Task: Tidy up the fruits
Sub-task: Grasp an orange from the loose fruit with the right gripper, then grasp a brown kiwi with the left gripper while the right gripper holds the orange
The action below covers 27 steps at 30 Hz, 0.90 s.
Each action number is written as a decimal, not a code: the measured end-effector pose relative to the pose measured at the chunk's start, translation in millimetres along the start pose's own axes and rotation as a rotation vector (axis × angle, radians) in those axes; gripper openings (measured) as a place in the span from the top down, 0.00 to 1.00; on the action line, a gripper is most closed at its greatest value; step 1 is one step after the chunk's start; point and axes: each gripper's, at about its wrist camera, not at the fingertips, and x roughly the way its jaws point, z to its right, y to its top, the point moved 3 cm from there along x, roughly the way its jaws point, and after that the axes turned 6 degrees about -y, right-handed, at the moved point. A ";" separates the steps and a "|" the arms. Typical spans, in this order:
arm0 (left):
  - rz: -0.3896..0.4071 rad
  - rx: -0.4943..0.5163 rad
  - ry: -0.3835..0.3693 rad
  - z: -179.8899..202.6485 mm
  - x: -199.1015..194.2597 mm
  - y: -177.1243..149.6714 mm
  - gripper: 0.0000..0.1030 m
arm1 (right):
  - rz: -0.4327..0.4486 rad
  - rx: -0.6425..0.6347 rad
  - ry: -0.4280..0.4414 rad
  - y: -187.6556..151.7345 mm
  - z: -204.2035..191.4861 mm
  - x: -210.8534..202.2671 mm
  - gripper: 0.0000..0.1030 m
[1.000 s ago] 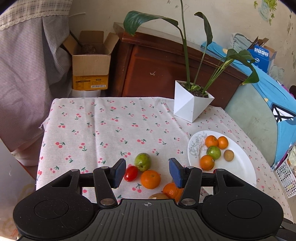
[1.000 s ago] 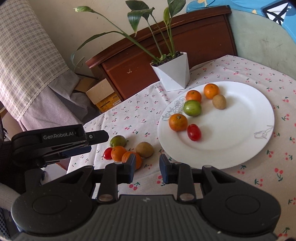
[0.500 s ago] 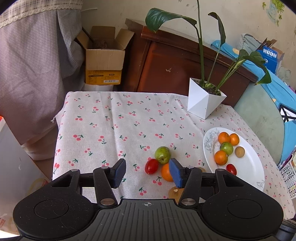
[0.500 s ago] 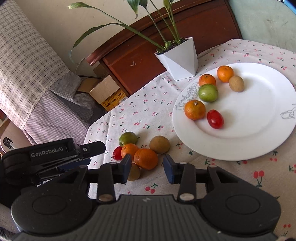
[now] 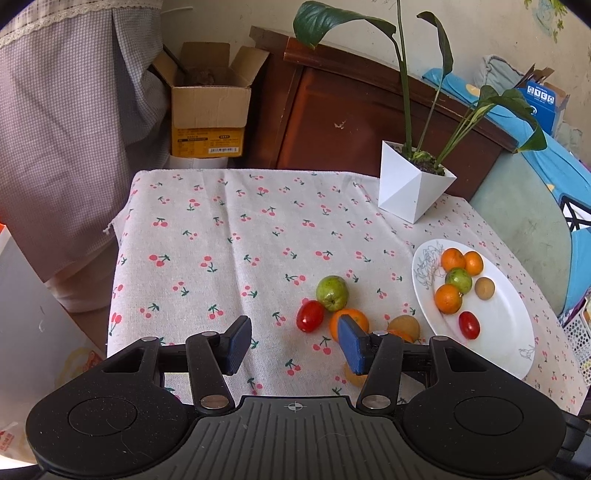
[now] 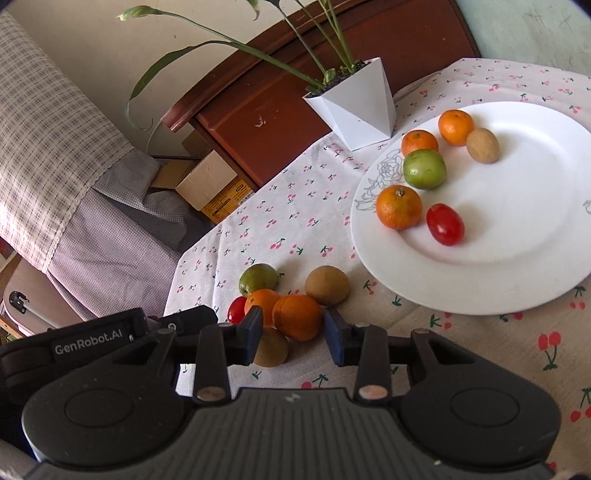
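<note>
Item: orange (image 6: 297, 316) between the right gripper (image 6: 293, 334) pads.
Jaws just closing, bracketing it, not visibly pressing; left gripper (image 5: 293, 345) apart, empty.

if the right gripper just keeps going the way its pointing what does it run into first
Most likely the orange lying on the tablecloth: it sits right between the fingertips of the right gripper, whose jaws have just been closing around it. Whether the pads already touch it is unclear. A brown kiwi lies just beyond.

Cherry-print tablecloth (image 5: 229, 236) spread over the table, white faceted planter (image 5: 410, 186) set at its far edge, long green leaves (image 5: 332, 18) arched overhead, open cardboard box (image 5: 208, 110) seen beside dark wooden furniture (image 5: 332, 122), checked fabric (image 5: 66, 122) draped at left.
</note>
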 end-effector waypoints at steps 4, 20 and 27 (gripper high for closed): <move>-0.007 0.003 -0.007 0.6 -0.6 -2.1 0.51 | -0.009 -0.010 -0.005 -0.5 -1.0 -1.4 0.72; -0.063 0.124 -0.063 27.0 9.6 -26.9 0.51 | -0.021 -0.048 -0.153 -2.7 15.1 -40.3 0.72; -0.049 0.182 -0.074 40.3 17.9 -33.5 0.52 | -0.020 -0.023 -0.175 -3.8 24.0 -49.7 0.72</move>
